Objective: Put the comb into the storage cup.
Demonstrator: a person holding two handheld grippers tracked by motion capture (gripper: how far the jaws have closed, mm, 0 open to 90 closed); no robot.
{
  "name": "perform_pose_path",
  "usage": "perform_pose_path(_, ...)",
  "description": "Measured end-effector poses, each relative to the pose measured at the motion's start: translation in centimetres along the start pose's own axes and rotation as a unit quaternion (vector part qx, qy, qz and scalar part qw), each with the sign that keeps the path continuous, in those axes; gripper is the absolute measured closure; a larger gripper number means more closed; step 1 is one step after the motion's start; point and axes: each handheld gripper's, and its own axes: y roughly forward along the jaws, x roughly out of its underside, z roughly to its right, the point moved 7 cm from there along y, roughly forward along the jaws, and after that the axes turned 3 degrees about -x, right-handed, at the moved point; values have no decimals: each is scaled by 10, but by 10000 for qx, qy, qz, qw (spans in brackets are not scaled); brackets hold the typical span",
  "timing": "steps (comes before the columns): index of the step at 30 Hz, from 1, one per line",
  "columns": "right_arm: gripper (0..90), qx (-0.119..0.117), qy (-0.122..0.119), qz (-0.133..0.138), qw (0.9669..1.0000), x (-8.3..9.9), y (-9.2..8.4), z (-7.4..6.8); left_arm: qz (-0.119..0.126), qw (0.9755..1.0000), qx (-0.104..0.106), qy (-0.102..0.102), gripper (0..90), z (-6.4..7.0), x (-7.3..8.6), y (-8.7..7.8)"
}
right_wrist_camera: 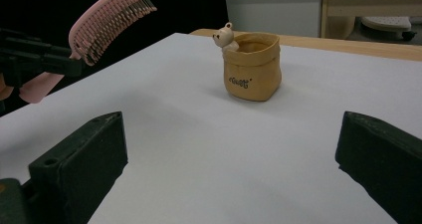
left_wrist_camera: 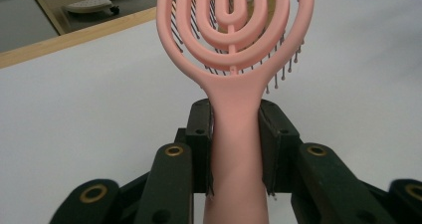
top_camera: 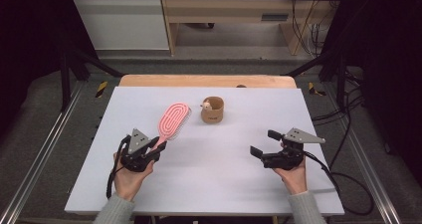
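The pink plastic hairbrush with a looped, vented oval head [top_camera: 173, 120] sits left of centre in the high view, held by its handle in the left gripper [top_camera: 152, 152]. In the left gripper view its two black fingers [left_wrist_camera: 199, 134] press on either side of the pink handle, closed on it. The brush's long axis runs from the gripper at lower left up toward the upper right of the high view, head leading. In the right gripper view the head hangs clear above the white surface [top_camera: 209, 179] at upper left, bristles facing down.

Just to the right of the brush head in the high view, near but apart from it, stands a small tan soft-sided pouch-like cup with a rolled rim [top_camera: 212, 110], upright. A little cream bear figure [right_wrist_camera: 225, 38] peeks over its rim on the brush side; what else lies inside I cannot tell. The brush head already points roughly toward it, so the left hand is clearly the nearer one if the brush is meant for the cup.

The right gripper [top_camera: 264, 145] rests at lower right of the high view, well apart from both, fingers spread wide and holding nothing.
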Motion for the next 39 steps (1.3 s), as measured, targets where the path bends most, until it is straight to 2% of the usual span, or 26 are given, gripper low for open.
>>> perform_pose_path(12,3,-24,50,128,9999,-9,1,-5,126,9999,53,-39,697,8,-10,0)
perform_pose_path(24,3,-94,43,182,9998,-17,5,-14,232,9996,151,-77,698,23,-19,6)
perform_pose_path(39,3,-169,98,57,9998,-16,17,-23,318,9991,242,-150,697,45,-11,19)
